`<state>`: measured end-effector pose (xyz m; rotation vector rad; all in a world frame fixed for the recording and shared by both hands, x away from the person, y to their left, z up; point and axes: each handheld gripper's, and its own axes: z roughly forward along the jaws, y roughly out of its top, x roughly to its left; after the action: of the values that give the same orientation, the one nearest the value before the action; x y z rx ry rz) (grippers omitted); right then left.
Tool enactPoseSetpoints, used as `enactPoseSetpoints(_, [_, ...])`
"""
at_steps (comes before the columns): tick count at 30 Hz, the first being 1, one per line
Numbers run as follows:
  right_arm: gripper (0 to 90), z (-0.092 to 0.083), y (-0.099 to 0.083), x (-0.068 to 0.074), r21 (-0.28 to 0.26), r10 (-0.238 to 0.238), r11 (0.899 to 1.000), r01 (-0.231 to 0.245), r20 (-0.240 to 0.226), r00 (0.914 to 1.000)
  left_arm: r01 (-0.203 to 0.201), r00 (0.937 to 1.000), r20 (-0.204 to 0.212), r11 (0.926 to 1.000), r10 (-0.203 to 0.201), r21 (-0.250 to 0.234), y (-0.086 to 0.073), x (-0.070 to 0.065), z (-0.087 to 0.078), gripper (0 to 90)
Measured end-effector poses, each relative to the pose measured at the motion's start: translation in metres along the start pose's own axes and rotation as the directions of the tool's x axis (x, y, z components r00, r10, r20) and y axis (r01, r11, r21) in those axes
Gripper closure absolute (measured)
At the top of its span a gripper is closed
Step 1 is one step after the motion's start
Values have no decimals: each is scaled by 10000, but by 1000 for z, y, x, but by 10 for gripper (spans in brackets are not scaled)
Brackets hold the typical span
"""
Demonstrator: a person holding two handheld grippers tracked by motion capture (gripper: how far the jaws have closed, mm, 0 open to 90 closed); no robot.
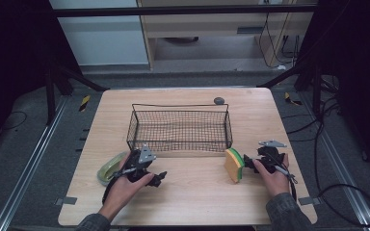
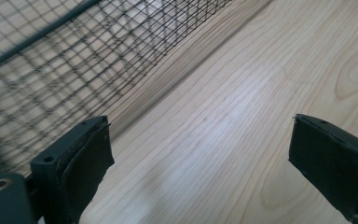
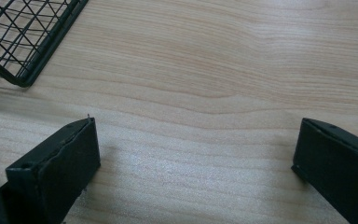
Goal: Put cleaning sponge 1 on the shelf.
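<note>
Right gripper [image 1: 248,164] open beside sponge [image 1: 233,165], upright on edge.

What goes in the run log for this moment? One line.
left gripper: open, empty | right gripper: open, beside sponge | basket: empty | green dish: by left hand

Light wooden counter [image 1: 192,197] with rounded corners, grain running left to right in the high view. A black wire-mesh basket [image 1: 179,127] stands at its middle, toward the far side. A small dark round object [image 1: 218,100] lies near the far edge, just behind the basket's right end. A green-and-clear item [image 1: 110,168] lies near the basket's front left corner; a yellow sponge [image 1: 233,165] with a green layer stands on edge near its front right corner.
</note>
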<state>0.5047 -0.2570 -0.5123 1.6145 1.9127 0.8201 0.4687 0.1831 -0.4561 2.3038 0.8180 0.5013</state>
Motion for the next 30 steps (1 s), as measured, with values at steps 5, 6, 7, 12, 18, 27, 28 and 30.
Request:
enactPoseSetpoints(5, [6,0,0,-2,4,-173,9999,173,-125,9998,-42,9988,-487,9981,72,608,-5,25,-24,54])
enactPoseSetpoints(6, [7,0,0,-2,-31,-174,9998,173,-151,9997,60,9986,-533,9974,-22,716,-6,30,-27,57])
enactPoseSetpoints(7, [7,0,0,-2,-19,-216,9998,216,-167,9996,177,9969,-781,9954,-103,939,-10,41,-36,62])
enactPoseSetpoints(12, [7,0,-1,-3,-30,-248,9997,247,-223,9994,227,9945,-1041,9907,-87,1344,-16,58,-51,56])
enactPoseSetpoints(18, [7,-1,-1,-3,-32,-305,9995,304,-278,9991,287,9948,-1008,9859,-121,1650,-25,72,-68,51])
enactPoseSetpoints(27, [9,-1,-1,-4,-37,-406,9992,405,-293,9987,282,9961,-873,9819,-119,1875,-24,81,-76,69])
enactPoseSetpoints(28, [9,-1,-1,-4,-38,-410,9992,409,-294,9987,264,9963,-854,9814,-102,1900,-23,81,-75,69])
enactPoseSetpoints(30, [9,-1,-2,-4,-37,-403,9992,402,-294,9988,221,9971,-763,9791,-67,2024,-22,83,-75,93])
